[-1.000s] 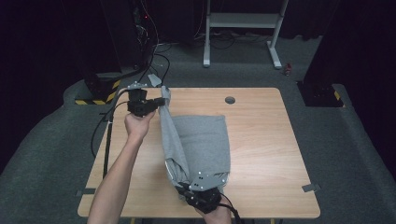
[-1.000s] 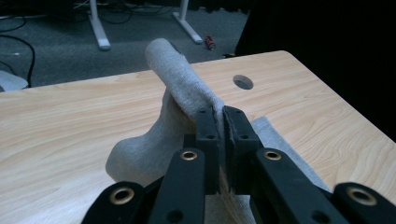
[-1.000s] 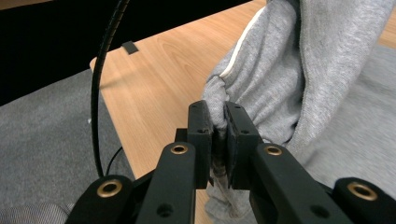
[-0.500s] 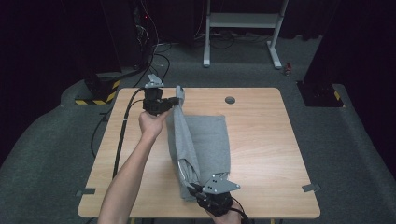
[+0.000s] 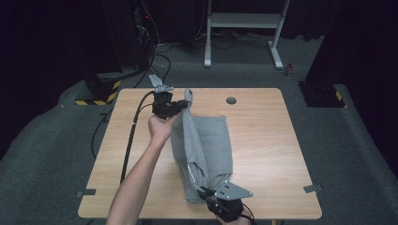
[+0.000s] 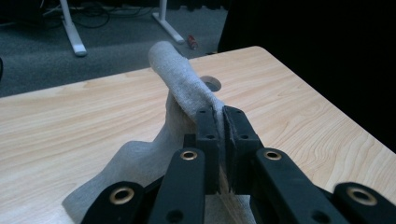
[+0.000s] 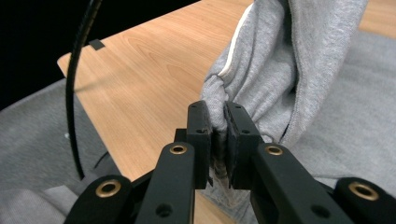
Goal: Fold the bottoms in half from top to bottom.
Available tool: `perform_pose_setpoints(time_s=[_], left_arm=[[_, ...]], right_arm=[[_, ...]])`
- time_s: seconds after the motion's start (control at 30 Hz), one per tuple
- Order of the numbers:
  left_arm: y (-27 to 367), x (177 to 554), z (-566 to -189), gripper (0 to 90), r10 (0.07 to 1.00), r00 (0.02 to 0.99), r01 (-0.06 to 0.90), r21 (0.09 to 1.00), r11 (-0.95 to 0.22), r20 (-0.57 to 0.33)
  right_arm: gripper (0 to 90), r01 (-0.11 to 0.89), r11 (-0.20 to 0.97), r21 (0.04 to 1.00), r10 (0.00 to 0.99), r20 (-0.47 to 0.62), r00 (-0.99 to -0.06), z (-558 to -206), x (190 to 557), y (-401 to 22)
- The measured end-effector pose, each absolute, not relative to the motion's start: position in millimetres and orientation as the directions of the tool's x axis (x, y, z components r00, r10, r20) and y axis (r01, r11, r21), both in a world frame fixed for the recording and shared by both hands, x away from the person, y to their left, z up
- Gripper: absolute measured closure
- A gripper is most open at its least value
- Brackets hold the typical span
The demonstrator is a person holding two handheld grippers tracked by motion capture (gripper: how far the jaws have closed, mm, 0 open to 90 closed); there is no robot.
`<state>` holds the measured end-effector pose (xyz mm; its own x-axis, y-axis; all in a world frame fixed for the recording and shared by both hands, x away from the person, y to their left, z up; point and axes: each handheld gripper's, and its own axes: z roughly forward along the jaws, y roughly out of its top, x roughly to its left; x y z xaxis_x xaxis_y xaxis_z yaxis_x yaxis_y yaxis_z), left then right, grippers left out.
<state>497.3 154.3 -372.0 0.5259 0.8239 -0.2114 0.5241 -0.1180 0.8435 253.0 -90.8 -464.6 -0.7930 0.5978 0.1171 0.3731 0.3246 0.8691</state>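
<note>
A grey garment (image 5: pixel 211 145) lies partly folded in the middle of the wooden table (image 5: pixel 263 136). Its left edge is lifted into a ridge that runs from far to near. My left gripper (image 5: pixel 184 106) is shut on the far end of that edge, and a bunched grey tip (image 6: pixel 180 77) sticks up past the jaws. At the table's front edge my right gripper (image 5: pixel 206 193) is shut on the near end. A wad of grey cloth (image 7: pixel 219 109) with a white drawstring is clamped between its pads. Both ends hang a little above the tabletop.
A round cable hole (image 5: pixel 231 100) sits near the table's far edge. The left gripper's black cable (image 5: pixel 129 145) trails over the table's left side. White desk legs (image 5: pixel 277 44) and a black-and-yellow striped base (image 5: pixel 96 93) stand on the grey carpet beyond.
Both grippers have carried the lifted left edge of the garment to the right, over the part lying flat. The strip of cloth left of the ridge has narrowed.
</note>
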Motion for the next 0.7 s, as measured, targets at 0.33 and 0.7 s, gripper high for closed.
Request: perform_pose_setpoints(time_s=[0.33, 0.7], left_arm=[[138.1, 499.1, -377.6, 85.1, 0.823, 0.531, 0.508, 0.853, -0.118, -0.202], [118.4, 503.9, -395.6, 84.7, 0.826, 0.536, 0.505, 0.850, -0.149, -0.173]], right_arm=[[81.4, 0.389, 0.316, 0.865, 0.641, 0.108, -0.760, -468.4, 252.0, -104.2], [81.2, 0.450, 0.268, 0.852, 0.665, 0.174, -0.726, -481.4, 251.9, -118.2]])
